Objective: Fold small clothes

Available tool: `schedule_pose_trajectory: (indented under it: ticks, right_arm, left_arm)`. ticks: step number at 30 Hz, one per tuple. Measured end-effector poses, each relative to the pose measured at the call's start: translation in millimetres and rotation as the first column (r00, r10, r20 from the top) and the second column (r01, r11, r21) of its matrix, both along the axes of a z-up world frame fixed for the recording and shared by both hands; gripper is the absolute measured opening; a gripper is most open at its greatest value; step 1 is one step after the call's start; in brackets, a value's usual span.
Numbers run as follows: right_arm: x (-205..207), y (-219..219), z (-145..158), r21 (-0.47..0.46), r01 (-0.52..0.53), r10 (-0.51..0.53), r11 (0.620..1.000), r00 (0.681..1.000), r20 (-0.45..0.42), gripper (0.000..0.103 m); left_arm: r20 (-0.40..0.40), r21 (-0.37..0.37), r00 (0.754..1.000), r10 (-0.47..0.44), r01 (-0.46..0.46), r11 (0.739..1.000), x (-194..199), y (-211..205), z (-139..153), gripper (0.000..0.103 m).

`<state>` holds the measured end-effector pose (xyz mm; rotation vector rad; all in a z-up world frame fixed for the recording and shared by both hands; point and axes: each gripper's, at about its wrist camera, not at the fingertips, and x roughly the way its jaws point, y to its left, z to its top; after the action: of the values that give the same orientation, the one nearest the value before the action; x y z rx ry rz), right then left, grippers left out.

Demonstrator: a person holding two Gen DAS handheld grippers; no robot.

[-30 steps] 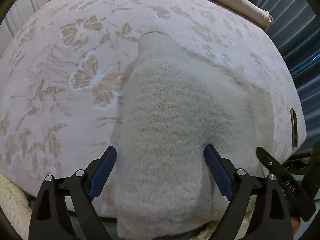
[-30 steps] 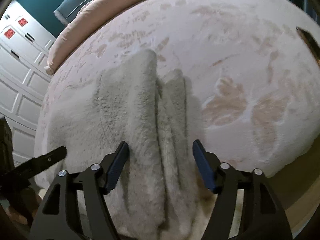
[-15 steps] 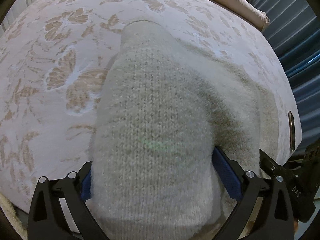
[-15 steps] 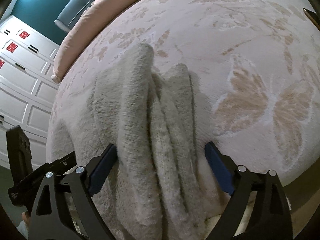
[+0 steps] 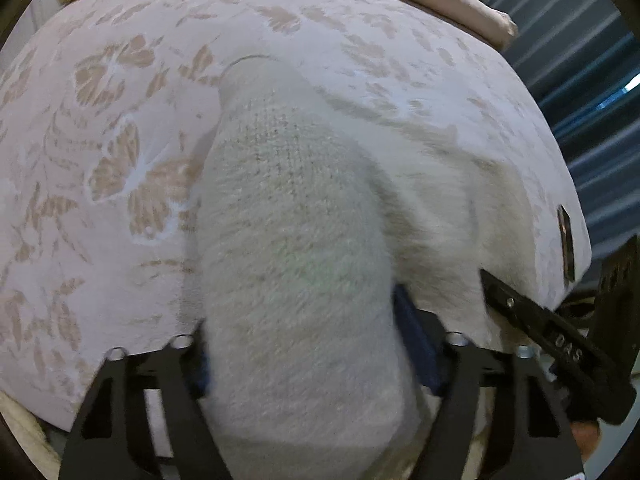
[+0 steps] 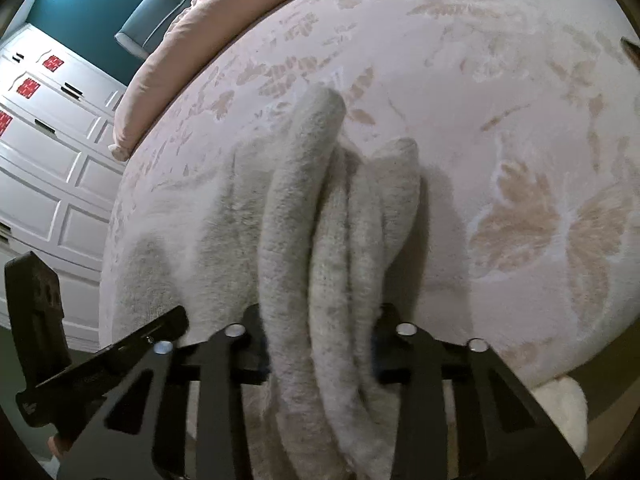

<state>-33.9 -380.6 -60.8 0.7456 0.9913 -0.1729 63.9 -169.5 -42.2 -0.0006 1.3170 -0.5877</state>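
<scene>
Since the earlier frames, both sets of jaws have narrowed from a wide stance onto the knit fabric, and both are closing at this moment. The left hand-held gripper (image 5: 304,344) has a thick fold of the cream sweater (image 5: 296,240) between its blue pads (image 5: 416,348), which press into the bulging knit. The right hand-held gripper (image 6: 320,344) pinches several bunched layers of the same sweater (image 6: 332,248) in a narrow grip. The sweater lies on the bed (image 5: 100,160), near its front edge, on a pale cover with a tan butterfly and leaf pattern. A pink pillow (image 6: 180,44) lies along the far edge. White panelled cabinets (image 6: 52,152) stand beyond, at the left of the right wrist view.
</scene>
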Motion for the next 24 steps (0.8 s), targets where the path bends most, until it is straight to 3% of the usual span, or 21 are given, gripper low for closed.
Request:
schedule_pose_trajectory:
  ticks: [2, 5, 9, 15, 24]
  right_arm:
    - [-5, 4, 15, -0.004, 0.011, -0.011, 1.0, 1.0, 0.027, 0.029]
    - [-14, 9, 36, -0.001, 0.015, -0.015, 1.0, 0.997, 0.073, 0.028]
    - [-30, 20, 65, -0.028, 0.014, -0.011, 1.0, 0.993, 0.113, 0.028]
    - [-55, 36, 104, -0.065, 0.016, -0.003, 0.998, 0.981, 0.195, 0.028]
    - [-60, 76, 174, -0.146, -0.008, 0.061, 0.989, 0.931, 0.361, 0.028]
  left_arm:
    - [0.011, -0.01, 0.999, -0.032, 0.032, 0.999, -4, 1, 11, 0.048]
    - [0.016, -0.034, 0.998, -0.06, 0.06, 0.998, -13, 5, 27, 0.044]
    - [0.023, -0.074, 0.997, -0.071, 0.073, 0.995, -25, 13, 46, 0.043]
    - [0.101, -0.129, 0.991, -0.089, 0.101, 0.986, -47, 32, 86, 0.042]
    - [0.261, -0.197, 0.964, -0.049, 0.103, 0.975, -57, 78, 156, 0.042]
